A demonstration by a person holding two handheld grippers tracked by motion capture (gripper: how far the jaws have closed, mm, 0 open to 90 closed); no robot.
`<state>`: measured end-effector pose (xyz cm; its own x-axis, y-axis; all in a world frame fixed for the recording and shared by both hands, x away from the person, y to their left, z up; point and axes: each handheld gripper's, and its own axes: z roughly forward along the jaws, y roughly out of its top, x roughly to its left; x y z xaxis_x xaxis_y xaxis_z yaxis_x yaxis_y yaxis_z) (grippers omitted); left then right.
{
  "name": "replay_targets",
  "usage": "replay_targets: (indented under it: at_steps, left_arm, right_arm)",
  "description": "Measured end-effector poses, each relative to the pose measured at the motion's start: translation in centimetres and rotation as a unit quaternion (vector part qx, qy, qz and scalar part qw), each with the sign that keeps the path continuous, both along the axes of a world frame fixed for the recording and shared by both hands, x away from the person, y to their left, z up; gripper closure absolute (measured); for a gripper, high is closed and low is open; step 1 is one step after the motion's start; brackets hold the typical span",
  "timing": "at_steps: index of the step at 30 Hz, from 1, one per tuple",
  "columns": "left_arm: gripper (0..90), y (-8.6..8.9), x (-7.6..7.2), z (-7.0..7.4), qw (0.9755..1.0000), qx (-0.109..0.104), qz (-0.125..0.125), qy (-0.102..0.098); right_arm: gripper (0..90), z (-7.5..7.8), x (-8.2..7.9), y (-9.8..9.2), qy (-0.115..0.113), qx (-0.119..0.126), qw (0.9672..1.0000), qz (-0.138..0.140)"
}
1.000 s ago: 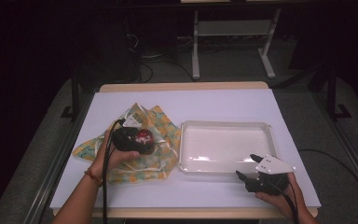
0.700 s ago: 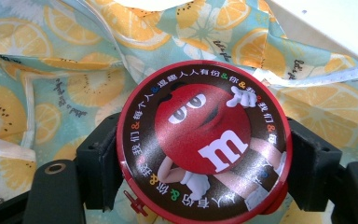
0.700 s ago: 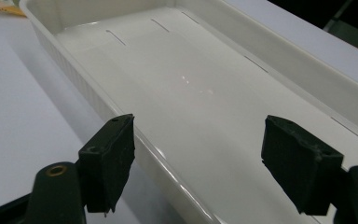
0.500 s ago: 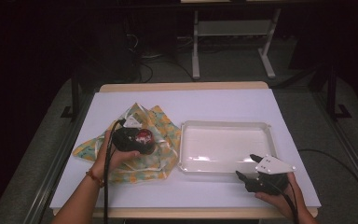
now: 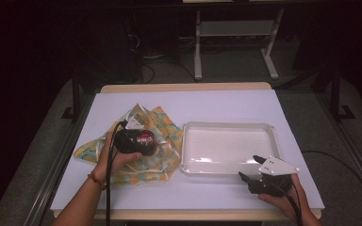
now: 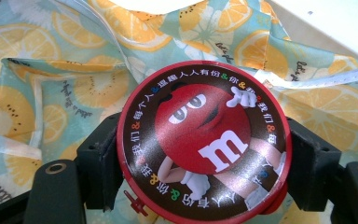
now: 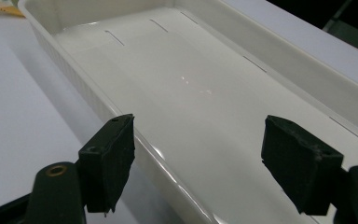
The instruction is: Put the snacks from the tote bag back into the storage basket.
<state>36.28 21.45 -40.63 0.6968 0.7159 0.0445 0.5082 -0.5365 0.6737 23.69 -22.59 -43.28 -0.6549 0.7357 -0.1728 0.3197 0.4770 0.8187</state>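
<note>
In the high view, a white-topped bench was seen with a lemon-printed cloth spread crumpled on its left half and a shallow white tray just to the right of it, the cloth's edge reaching the tray's left wall. The left tool was held over the cloth by the person's left hand, with a round red-rimmed tin at its front. The right tool was held by the right hand near the tray's front right corner, its jaws spread and pointed toward the tray.

In the left gripper view, the tin was seen clamped between the two black jaws, one pressed against each side of its rim. Its lid carried a red cartoon candy figure with a white "m" and a ring of printed characters. The cloth lay beneath and behind it, and a corner of the tray showed at upper right.

In the right gripper view, the right tool was seen wide open with nothing between its jaws. The tray lay below and ahead of it, the left jaw standing over the tray's near wall and the right jaw over its glossy floor. The bench top showed at left.
</note>
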Motion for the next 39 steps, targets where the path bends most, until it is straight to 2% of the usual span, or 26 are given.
replay_targets:
  at_steps: [17,39]
  left_arm:
    - [25.4,0.3,-0.3,0.8,0.9999,-0.002,0.004,-0.014]
    - [25.4,0.7,-0.7,2.1,0.9994,-0.016,0.009,-0.029]
  right_arm:
    - [25.0,0.0,0.0,0.0,-0.001,0.001,1.0000,-0.001]
    - [25.0,0.1,0.0,0.0,-0.002,0.001,1.0000,-0.001]
